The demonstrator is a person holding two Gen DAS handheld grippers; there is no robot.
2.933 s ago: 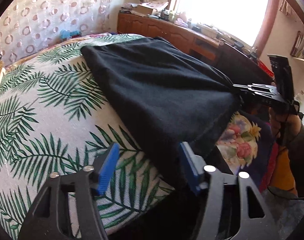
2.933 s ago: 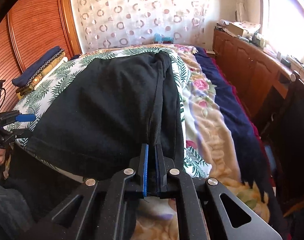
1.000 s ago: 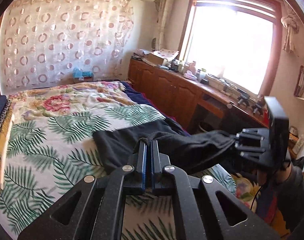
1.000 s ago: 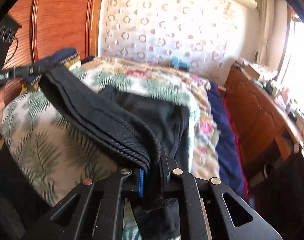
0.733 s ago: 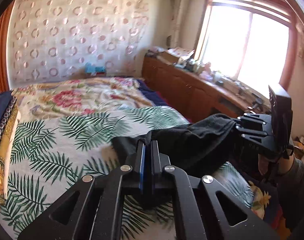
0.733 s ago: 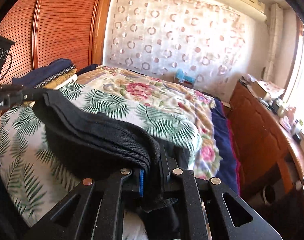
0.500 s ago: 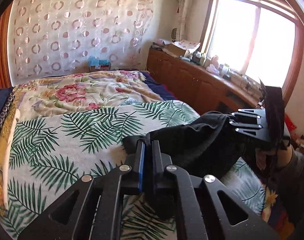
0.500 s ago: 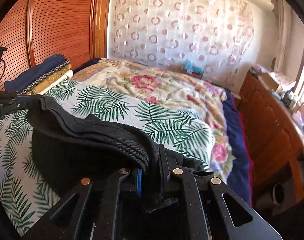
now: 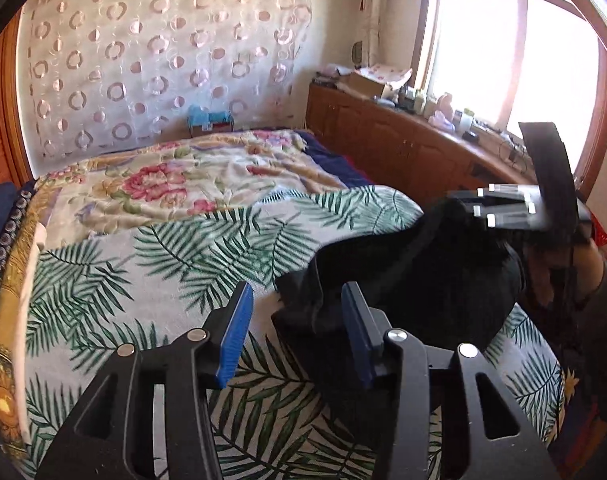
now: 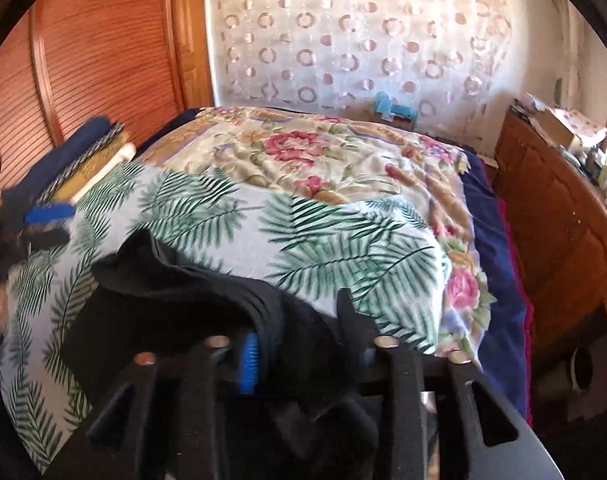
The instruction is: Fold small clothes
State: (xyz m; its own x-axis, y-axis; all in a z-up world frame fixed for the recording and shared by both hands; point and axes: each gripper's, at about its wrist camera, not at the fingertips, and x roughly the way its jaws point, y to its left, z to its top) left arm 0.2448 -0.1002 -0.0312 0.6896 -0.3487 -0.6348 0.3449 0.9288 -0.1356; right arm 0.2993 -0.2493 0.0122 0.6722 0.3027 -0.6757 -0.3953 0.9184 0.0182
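Note:
A black garment [image 9: 423,280] lies bunched in a folded heap on the palm-leaf sheet [image 9: 143,272] of the bed. My left gripper [image 9: 295,320] is over its left corner; its jaws are opening, and the blue pads [image 9: 235,332] stand clear of the cloth corner that pokes up between them. In the right wrist view the garment [image 10: 191,292] drapes across my right gripper [image 10: 299,344], whose jaws are also opening with loose cloth between them. The right gripper [image 9: 463,204], held by a hand [image 9: 543,268], sits at the garment's far right end. The left gripper [image 10: 59,225] shows at the left edge.
A floral quilt [image 9: 163,184] covers the far part of the bed. Folded blankets [image 10: 83,152] are stacked along the bed's left side, by a wooden wardrobe [image 10: 83,60]. A cluttered wooden dresser [image 9: 403,148] runs under the window on the right.
Both grippers were shut on the black garment and held it stretched between them; now both have opened and the cloth has slumped onto the palm-leaf sheet. Both hands came forward.

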